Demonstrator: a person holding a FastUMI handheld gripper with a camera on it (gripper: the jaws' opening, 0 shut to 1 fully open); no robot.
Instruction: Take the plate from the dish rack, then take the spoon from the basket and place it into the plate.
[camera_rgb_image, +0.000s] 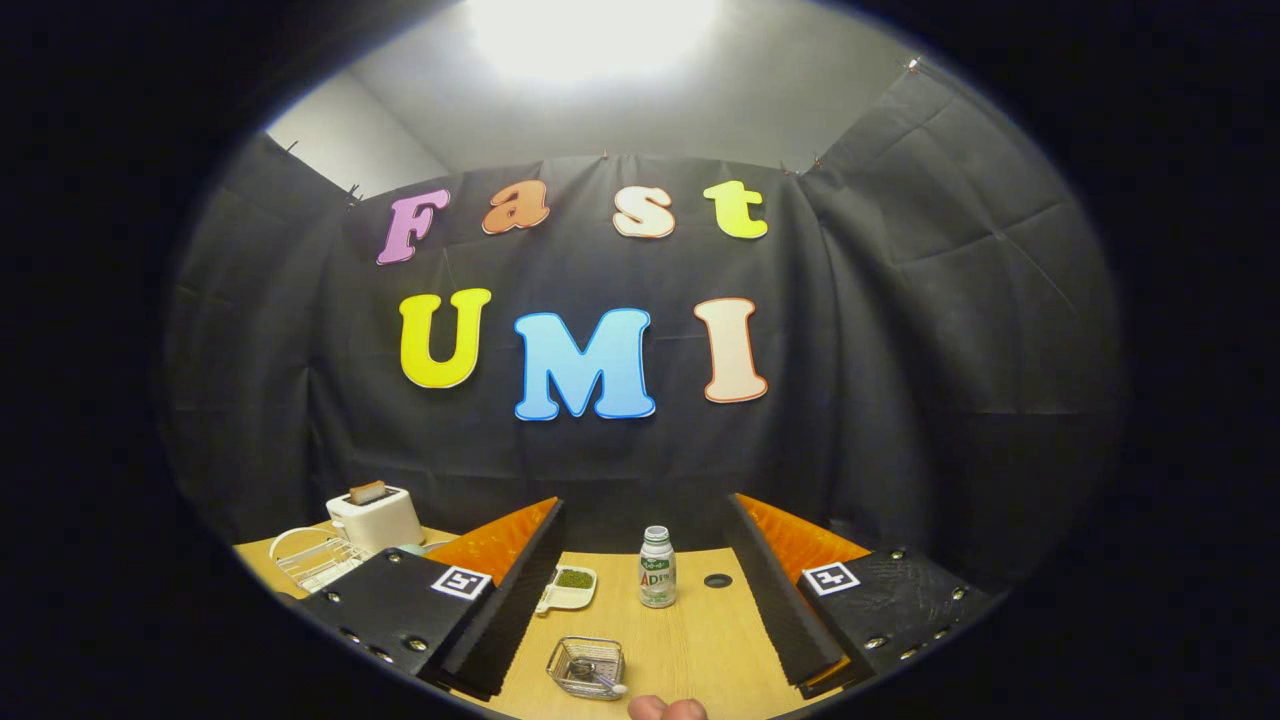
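My gripper (640, 590) hung open above the tabletop (690, 650), gripping nothing; the basket (587, 667) holding the spoon (600, 678) sat at the near edge.

Spoon (604, 679) in basket (586, 667); bottle (657, 568) beyond; toaster (375, 517) far left.

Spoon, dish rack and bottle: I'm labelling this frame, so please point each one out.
spoon (603, 679), gripper view, on its handle inside the wire basket.
dish rack (312, 560), gripper view, on its white wire rim beside the toaster.
bottle (657, 577), gripper view, on its labelled body.
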